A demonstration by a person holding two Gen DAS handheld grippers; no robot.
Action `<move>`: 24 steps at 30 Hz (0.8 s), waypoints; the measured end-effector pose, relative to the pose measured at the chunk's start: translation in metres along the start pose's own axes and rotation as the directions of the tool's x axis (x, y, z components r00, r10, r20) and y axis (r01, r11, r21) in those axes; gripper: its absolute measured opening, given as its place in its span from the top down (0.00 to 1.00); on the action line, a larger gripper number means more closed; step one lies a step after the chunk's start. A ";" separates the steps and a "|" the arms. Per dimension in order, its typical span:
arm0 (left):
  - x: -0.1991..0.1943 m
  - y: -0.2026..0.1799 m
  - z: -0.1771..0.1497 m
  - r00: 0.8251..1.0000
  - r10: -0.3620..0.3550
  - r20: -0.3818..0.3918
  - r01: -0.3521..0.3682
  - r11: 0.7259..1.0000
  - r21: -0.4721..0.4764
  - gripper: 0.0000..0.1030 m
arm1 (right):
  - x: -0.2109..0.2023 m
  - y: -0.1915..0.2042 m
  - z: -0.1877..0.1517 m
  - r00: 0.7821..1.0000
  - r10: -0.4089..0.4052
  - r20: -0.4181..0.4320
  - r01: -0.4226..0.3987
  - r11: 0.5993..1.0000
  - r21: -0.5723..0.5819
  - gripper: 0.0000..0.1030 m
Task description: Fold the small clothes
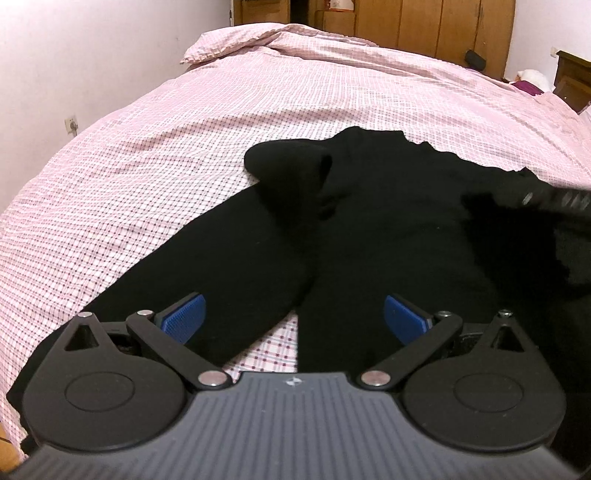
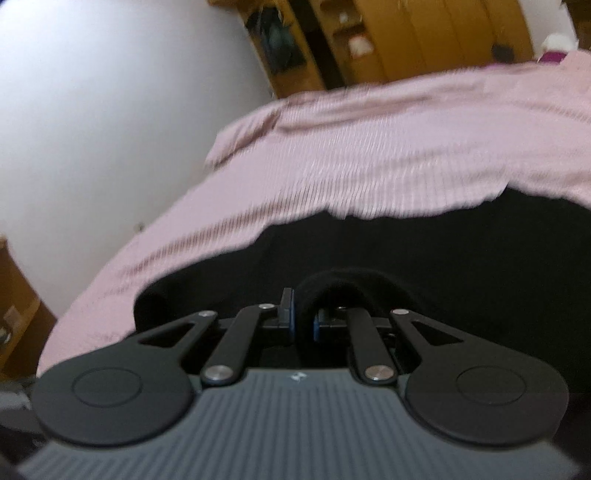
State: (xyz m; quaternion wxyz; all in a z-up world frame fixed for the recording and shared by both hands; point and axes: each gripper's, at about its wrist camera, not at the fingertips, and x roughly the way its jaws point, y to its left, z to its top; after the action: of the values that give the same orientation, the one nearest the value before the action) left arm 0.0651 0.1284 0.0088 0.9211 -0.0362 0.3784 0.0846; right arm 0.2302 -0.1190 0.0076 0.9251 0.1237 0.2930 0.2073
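Note:
A black garment (image 1: 369,221) lies spread on the pink checked bed cover (image 1: 184,129), one sleeve running down to the left, its cuff folded over near the top. My left gripper (image 1: 295,317) is open and empty, low over the garment where sleeve and body part. My right gripper (image 2: 303,319) is shut on a fold of the black garment (image 2: 443,258), which bulges in a loop above the blue pads. The right wrist view is blurred. The right gripper's edge shows at the right of the left wrist view (image 1: 554,199).
A pink checked pillow (image 1: 236,44) lies at the head of the bed. Wooden wardrobes (image 1: 424,22) stand beyond it. A white wall (image 1: 74,55) runs along the bed's left side. A wooden unit (image 2: 18,314) stands at the far left.

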 end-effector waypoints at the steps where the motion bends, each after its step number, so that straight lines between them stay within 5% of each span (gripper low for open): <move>1: 0.001 0.000 0.000 1.000 0.000 0.000 0.000 1.000 -0.001 0.00 | 0.005 0.001 -0.006 1.000 0.002 -0.020 -0.002 1.000 0.008 0.87; 6: 0.003 0.002 0.000 1.000 0.002 -0.002 -0.002 1.000 -0.006 0.00 | 0.021 0.008 -0.024 0.995 -0.004 -0.100 0.006 1.000 0.016 0.80; 11: 0.004 -0.003 0.001 1.000 -0.003 0.000 0.003 1.000 0.002 0.00 | 0.007 0.011 -0.035 0.993 0.034 -0.109 -0.030 0.999 0.039 0.47; 19: -0.006 -0.029 0.008 0.999 -0.044 0.024 0.043 0.997 0.067 0.00 | -0.045 -0.004 -0.039 0.995 0.023 -0.100 -0.019 0.999 0.038 0.46; 24: -0.011 -0.060 0.018 0.994 -0.107 0.033 0.102 0.988 0.118 0.00 | -0.083 -0.035 -0.035 0.995 -0.087 -0.048 0.089 0.995 0.042 0.46</move>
State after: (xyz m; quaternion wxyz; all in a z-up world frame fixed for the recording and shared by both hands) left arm 0.0809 0.0703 0.0300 0.9320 -0.0006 0.3621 0.0146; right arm 0.1590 -0.1839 0.0078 0.9233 0.1264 0.3241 0.1626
